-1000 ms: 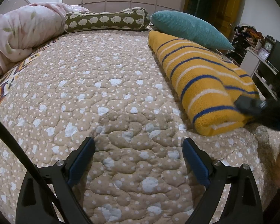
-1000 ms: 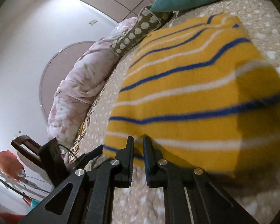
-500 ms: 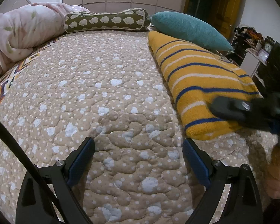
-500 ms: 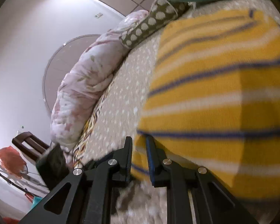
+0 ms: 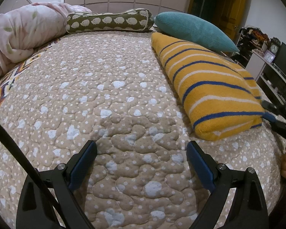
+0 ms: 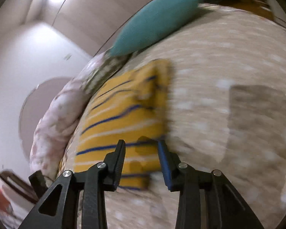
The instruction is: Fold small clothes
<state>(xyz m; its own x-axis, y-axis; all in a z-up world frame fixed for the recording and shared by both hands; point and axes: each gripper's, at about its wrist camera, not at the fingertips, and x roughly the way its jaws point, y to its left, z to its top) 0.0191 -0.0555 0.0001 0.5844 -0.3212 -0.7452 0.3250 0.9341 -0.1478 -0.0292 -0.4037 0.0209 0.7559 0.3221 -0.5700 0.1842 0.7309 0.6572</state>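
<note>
One folded yellow sweater (image 5: 209, 87), blue and white stripes.

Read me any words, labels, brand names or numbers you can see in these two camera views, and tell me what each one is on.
No readable text in either view.
Clock on the shelf at far right: the dial markings are too small to read.
Small framed clock beside it: too small to read.
Yellow striped garment: no label or tag showing.
Right wrist view: motion-blurred, with no lettering visible.
</note>
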